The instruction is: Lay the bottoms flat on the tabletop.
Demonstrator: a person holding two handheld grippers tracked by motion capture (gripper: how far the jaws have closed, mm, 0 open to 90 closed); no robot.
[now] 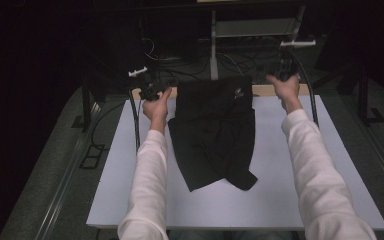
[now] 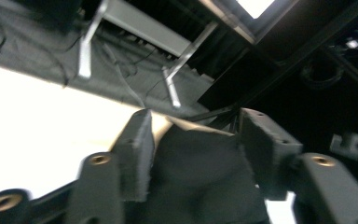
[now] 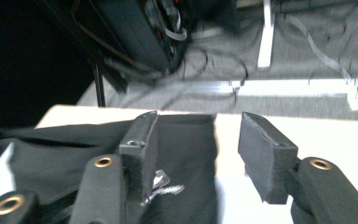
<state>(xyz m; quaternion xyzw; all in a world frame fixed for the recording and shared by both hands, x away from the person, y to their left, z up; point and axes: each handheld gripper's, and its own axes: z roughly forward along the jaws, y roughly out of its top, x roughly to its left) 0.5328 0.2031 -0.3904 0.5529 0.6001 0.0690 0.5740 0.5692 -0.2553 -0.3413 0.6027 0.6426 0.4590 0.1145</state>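
White table (image 1: 300,165), black garment (image 1: 215,135), left gripper (image 2: 193,154) jaws apart around blurred cloth, right gripper (image 3: 193,154) open.

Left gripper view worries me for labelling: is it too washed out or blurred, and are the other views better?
Left gripper view: the white tabletop is blown out by glare, the background smeared, the black cloth garment soft. Right gripper view: background blurred, jaws fairly sharp. High view: dim, dark surroundings, garment folds hard to read.

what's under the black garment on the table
The black garment lies on the white table, whose bare top shows all around it. Its far edge hangs over the table's wooden far rim. Anything beneath the cloth itself is covered and cannot be seen.
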